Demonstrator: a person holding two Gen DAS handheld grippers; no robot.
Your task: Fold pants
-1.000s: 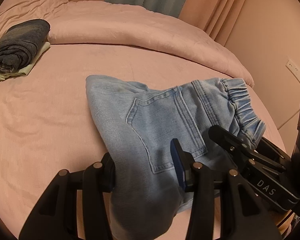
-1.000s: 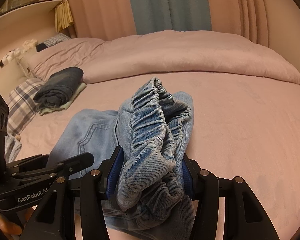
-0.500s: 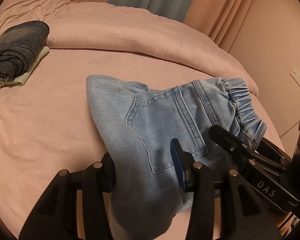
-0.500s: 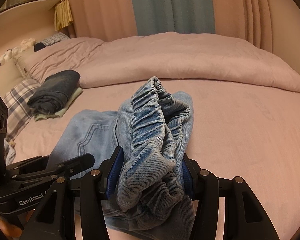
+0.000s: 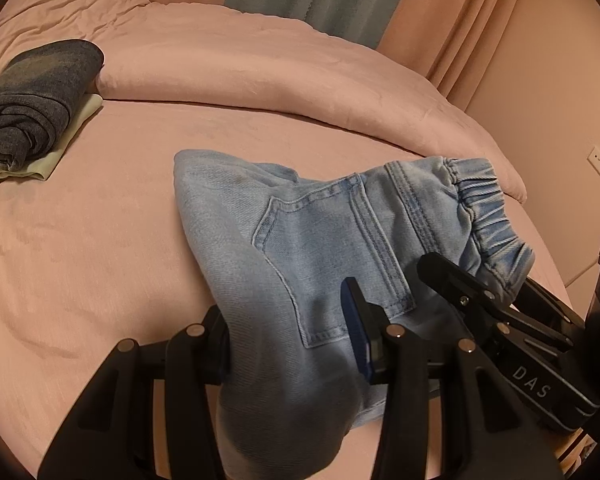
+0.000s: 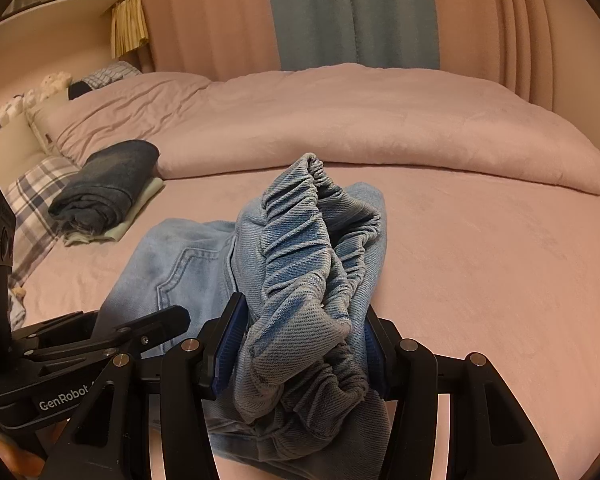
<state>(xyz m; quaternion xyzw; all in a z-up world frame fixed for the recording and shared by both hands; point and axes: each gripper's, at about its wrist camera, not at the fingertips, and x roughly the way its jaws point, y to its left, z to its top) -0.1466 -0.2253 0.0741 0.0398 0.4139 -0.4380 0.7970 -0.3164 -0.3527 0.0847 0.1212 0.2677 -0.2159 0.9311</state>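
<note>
Light blue denim pants [image 5: 300, 240] lie folded on the pink bed, back pocket up, elastic waistband [image 5: 488, 216] to the right. My left gripper [image 5: 288, 332] is shut on the thick folded leg end nearest the camera. In the right wrist view the bunched elastic waistband [image 6: 312, 264] rises between the blue pads, and my right gripper [image 6: 304, 340] is shut on it. Each gripper shows in the other's view: the right gripper [image 5: 500, 320] at the waistband, the left gripper [image 6: 100, 340] at lower left beside the pocket.
A folded dark denim garment [image 5: 32, 100] sits on a pale green cloth at the far left. A rolled pink duvet [image 5: 260, 64] crosses the back of the bed. A plaid pillow [image 6: 36, 200] lies at the left; curtains [image 6: 352, 12] hang behind.
Both grippers, with the pants held, have drifted slightly sideways over the bed; the background has shifted a little. The grips have not changed.
</note>
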